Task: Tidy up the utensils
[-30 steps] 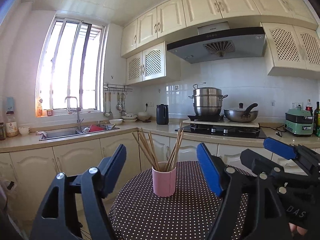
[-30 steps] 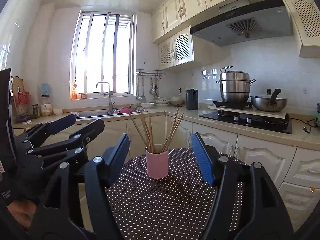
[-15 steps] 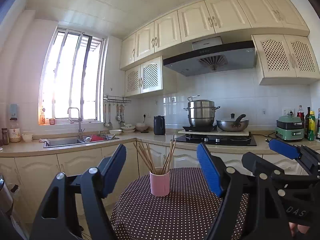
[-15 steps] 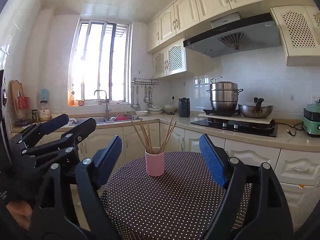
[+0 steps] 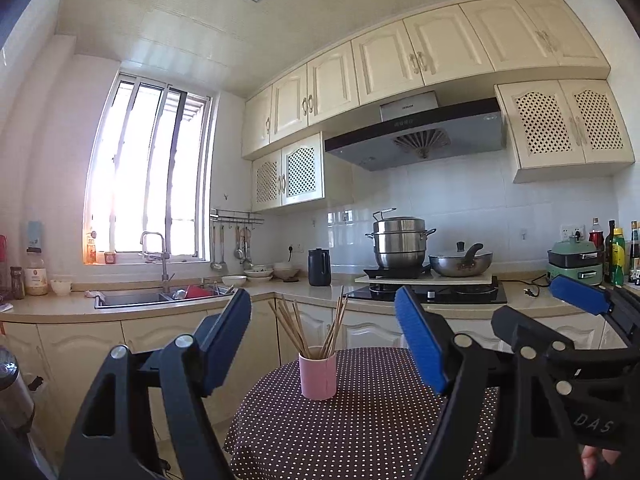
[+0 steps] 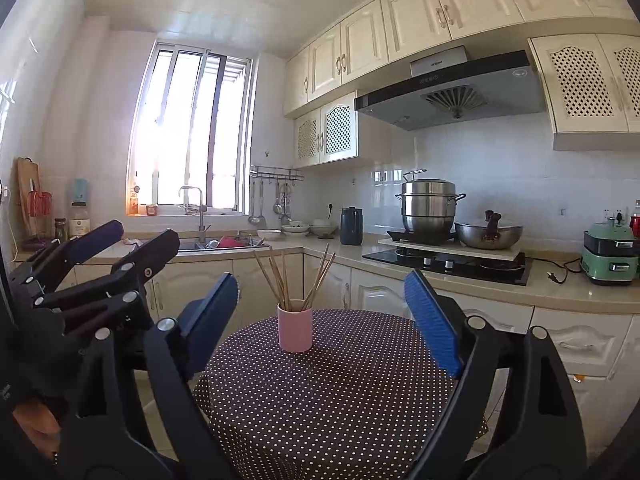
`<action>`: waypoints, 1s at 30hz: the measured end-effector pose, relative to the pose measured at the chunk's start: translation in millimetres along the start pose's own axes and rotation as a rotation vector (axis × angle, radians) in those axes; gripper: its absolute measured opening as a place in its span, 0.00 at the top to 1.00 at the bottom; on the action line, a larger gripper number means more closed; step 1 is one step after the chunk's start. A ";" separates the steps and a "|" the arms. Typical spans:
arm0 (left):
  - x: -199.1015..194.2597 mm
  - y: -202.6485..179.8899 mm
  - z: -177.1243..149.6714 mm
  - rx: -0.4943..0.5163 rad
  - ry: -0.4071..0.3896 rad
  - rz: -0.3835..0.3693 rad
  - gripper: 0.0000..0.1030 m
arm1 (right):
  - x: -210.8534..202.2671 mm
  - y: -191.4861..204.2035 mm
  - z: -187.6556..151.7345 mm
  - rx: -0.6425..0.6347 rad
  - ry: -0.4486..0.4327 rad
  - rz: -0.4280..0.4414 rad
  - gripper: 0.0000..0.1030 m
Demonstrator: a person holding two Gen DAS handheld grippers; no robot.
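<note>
A pink cup (image 5: 318,372) stands upright on a round table with a dark polka-dot cloth (image 5: 360,432). Several wooden chopsticks (image 5: 316,326) stand in it, fanned out. The cup also shows in the right wrist view (image 6: 295,330) with the chopsticks (image 6: 294,278). My left gripper (image 5: 324,344) is open and empty, well back from the cup. My right gripper (image 6: 324,316) is open and empty, also back from the cup. The right gripper shows at the right of the left wrist view (image 5: 576,300), and the left gripper at the left of the right wrist view (image 6: 100,240).
A kitchen counter (image 6: 520,284) runs behind the table, with a sink (image 6: 216,245), a black kettle (image 6: 351,226), a stove with a steel steamer pot (image 6: 430,208) and a wok (image 6: 488,234), and a green cooker (image 6: 610,258). Cabinet doors stand beyond the table.
Both grippers have drawn back and tilted up; the cup and table look smaller and lower, and more ceiling shows. Both stay open and empty.
</note>
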State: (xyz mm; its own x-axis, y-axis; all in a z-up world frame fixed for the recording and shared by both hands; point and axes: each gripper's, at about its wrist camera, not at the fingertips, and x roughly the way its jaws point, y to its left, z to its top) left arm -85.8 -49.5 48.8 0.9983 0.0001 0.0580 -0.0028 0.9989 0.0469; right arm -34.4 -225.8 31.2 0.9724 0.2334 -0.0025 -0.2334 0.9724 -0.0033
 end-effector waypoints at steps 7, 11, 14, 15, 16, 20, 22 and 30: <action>-7.2 0.8 4.4 -0.010 -0.020 0.000 0.29 | -7.0 2.9 2.8 -0.020 -0.018 -0.017 0.15; -9.8 -1.3 4.9 -0.005 -0.025 0.001 0.29 | -9.9 1.6 2.4 -0.017 -0.021 -0.021 0.14; -10.8 -2.2 5.4 -0.005 -0.027 -0.005 0.29 | -11.6 -0.8 3.4 -0.012 -0.024 -0.026 0.14; -11.1 -3.1 5.2 -0.005 -0.027 -0.005 0.29 | -12.4 -1.0 3.6 -0.012 -0.026 -0.030 0.14; -11.1 -3.2 5.1 -0.004 -0.028 -0.005 0.29 | -12.7 -0.9 3.4 -0.014 -0.026 -0.032 0.14; -11.9 -3.5 5.2 -0.002 -0.031 -0.009 0.29 | -14.2 -0.8 3.3 -0.013 -0.028 -0.036 0.14; -12.2 -3.5 5.3 -0.002 -0.033 -0.010 0.29 | -14.7 -1.6 3.0 -0.011 -0.027 -0.033 0.14; -12.4 -3.4 5.7 0.004 -0.033 -0.010 0.29 | -15.8 -0.3 3.0 -0.006 -0.024 -0.033 0.14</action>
State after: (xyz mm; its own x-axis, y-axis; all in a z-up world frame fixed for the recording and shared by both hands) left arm -98.5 -53.2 53.7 0.9959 -0.0113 0.0899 0.0067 0.9986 0.0515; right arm -49.7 -229.8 34.2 0.9794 0.2010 0.0213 -0.2009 0.9796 -0.0089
